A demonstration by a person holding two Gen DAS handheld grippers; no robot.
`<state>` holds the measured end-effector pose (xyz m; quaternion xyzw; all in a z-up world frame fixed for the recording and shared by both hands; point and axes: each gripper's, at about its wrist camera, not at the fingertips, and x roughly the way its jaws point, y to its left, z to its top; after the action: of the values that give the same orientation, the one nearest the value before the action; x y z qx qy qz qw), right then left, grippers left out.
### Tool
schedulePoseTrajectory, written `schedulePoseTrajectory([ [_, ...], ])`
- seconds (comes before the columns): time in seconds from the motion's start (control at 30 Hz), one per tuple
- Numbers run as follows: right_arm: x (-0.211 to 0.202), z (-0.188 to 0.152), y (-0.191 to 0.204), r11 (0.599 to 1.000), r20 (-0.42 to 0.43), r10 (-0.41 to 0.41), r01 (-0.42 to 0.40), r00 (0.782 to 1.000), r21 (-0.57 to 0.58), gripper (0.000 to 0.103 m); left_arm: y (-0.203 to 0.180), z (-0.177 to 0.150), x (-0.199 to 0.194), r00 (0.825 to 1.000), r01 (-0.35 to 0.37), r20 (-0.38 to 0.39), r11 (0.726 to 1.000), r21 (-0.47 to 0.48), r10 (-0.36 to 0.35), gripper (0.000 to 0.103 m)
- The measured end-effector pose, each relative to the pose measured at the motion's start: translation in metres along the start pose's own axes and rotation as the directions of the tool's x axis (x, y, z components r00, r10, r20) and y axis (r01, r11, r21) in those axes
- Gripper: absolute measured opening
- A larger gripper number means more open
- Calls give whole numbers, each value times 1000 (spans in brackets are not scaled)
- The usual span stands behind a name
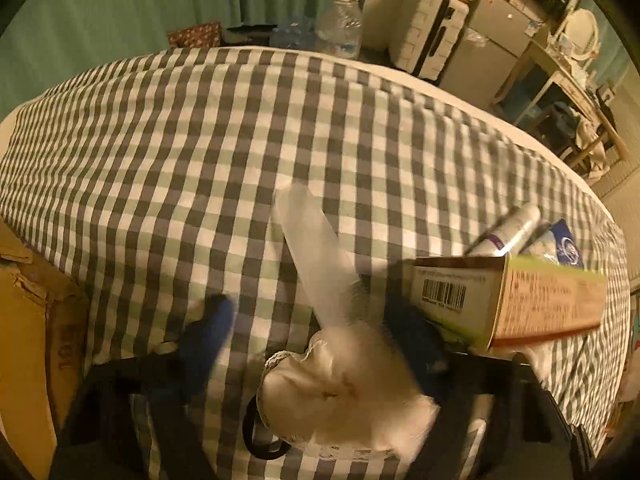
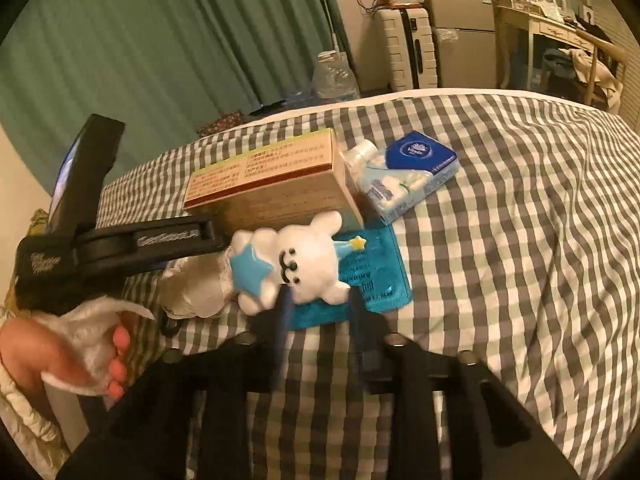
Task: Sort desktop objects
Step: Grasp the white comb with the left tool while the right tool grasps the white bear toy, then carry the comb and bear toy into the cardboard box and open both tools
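Note:
A white plush bunny with a blue star (image 2: pixel 298 266) lies on the checked cloth (image 2: pixel 500 220), partly over a teal packet (image 2: pixel 368 276). My right gripper (image 2: pixel 318 312) has its blue fingers on either side of the bunny's lower edge, slightly apart. Behind stand a cardboard box (image 2: pixel 272 184), a white bottle (image 2: pixel 360 156) and a blue tissue pack (image 2: pixel 416 168). In the left wrist view the bunny (image 1: pixel 352 384) is blurred and close, between the spread fingers of my left gripper (image 1: pixel 320 320). The box (image 1: pixel 508 300) is at right.
A brown carton (image 1: pixel 28 320) stands at the left table edge. Beyond the table are a green curtain (image 2: pixel 160 40), a water bottle (image 2: pixel 334 76), a white suitcase (image 2: pixel 408 52) and a grey fridge (image 2: pixel 464 28). Bare checked cloth (image 1: pixel 200 140) stretches ahead.

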<state>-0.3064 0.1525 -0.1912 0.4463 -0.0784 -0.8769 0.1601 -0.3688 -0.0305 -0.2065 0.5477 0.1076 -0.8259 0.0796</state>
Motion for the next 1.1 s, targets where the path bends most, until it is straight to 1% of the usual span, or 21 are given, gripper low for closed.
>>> schedulePoseTrajectory([
  [0.03,0,0,3,1000,-2,8,-8,1000,-4,58,0,-1,-2,1000,3,3,1000,8,-3,61],
  [0.07,-3,1,7,1000,20,10,-10,1000,-4,72,0,-2,-4,1000,10,5,1000,23,-11,53],
  [0.1,-6,0,10,1000,45,9,-9,999,-2,76,-1,-2,-6,1000,20,0,999,44,-20,34],
  [0.13,-8,-1,13,1000,70,7,-7,998,-2,77,-2,-3,-8,999,30,-14,997,66,-29,26],
  [0.17,-8,-3,17,1000,77,0,1,997,-9,77,0,-2,-10,999,41,-29,996,80,-39,23],
  [0.2,-6,-4,19,1000,71,-9,10,997,-19,77,2,-2,-13,997,60,-50,994,88,-56,15],
  [0.23,-4,-5,22,999,66,-20,22,998,-30,77,5,-1,-17,996,77,-55,993,84,-72,13],
  [0.3,2,-5,27,998,68,-39,43,997,-51,77,11,-2,-29,993,116,-44,991,72,-113,13],
  [0.37,8,0,26,998,74,-49,52,996,-37,77,16,-3,-39,990,138,-30,987,79,-136,13],
  [0.47,22,8,22,999,64,-49,49,997,7,76,25,-3,-52,991,132,3,986,104,-133,13],
  [0.53,29,8,20,1000,40,-27,26,999,15,69,29,-3,-59,991,129,10,983,132,-132,13],
  [0.57,29,6,16,1000,51,-19,18,999,19,69,32,-5,-61,992,121,14,983,141,-125,13],
  [0.73,4,-3,13,999,85,-48,49,995,-15,69,37,-13,-58,986,164,-28,975,150,-162,13],
  [0.77,-4,-6,10,998,84,-58,60,995,-18,69,36,-14,-55,988,156,-29,976,151,-154,13],
  [0.8,-10,-7,9,998,88,-60,62,994,-15,69,37,-16,-53,992,126,-15,981,147,-125,14],
  [0.87,-22,-14,7,998,82,-55,56,995,-3,69,34,-13,-50,995,97,19,986,136,-101,15],
  [0.93,-28,-12,4,997,80,-71,71,994,9,69,34,-9,-43,996,80,28,987,138,-85,28],
  [0.97,-31,-8,3,998,87,-67,65,994,16,69,33,-7,-39,998,57,27,987,148,-61,34],
  [1.0,-35,-7,3,998,91,-61,60,994,20,69,32,-5,-35,999,37,25,986,161,-41,47],
  [1.03,-37,-7,2,998,97,-56,54,994,24,69,32,-4,-32,999,17,25,986,163,-21,55],
  [1.1,-37,-1,3,999,107,-52,49,993,22,69,34,-5,-25,1000,14,4,987,159,-15,58],
])
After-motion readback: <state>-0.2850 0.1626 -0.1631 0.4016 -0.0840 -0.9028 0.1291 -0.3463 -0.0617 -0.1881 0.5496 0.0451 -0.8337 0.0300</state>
